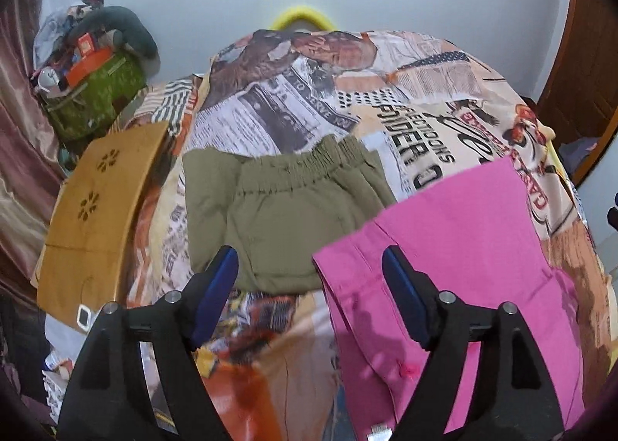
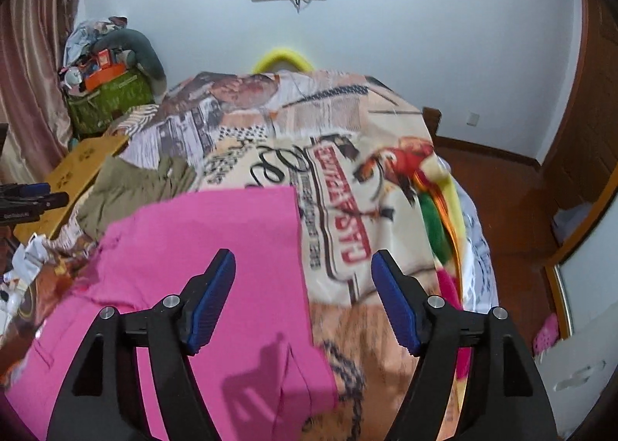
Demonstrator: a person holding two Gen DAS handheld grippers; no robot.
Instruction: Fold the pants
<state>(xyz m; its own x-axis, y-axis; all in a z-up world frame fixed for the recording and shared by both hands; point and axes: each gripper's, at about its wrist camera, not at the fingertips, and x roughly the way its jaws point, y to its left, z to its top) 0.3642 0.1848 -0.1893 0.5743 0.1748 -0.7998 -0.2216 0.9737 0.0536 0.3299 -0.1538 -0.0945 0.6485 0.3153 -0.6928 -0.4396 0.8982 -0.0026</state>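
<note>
Left wrist view shows the pink pants [image 1: 455, 248] spread flat on the bed [image 1: 405, 120], their long axis running away from the tongs toward the wall. Left tongs [image 1: 311, 267] hover wide apart, gripping nothing, their right finger over the pants' left edge. Right tongs [image 2: 303, 271], equally wide and empty, straddle the pants' right edge, so either could reach. Folded olive shorts [image 1: 278, 205] lie just beside the pants.
</note>
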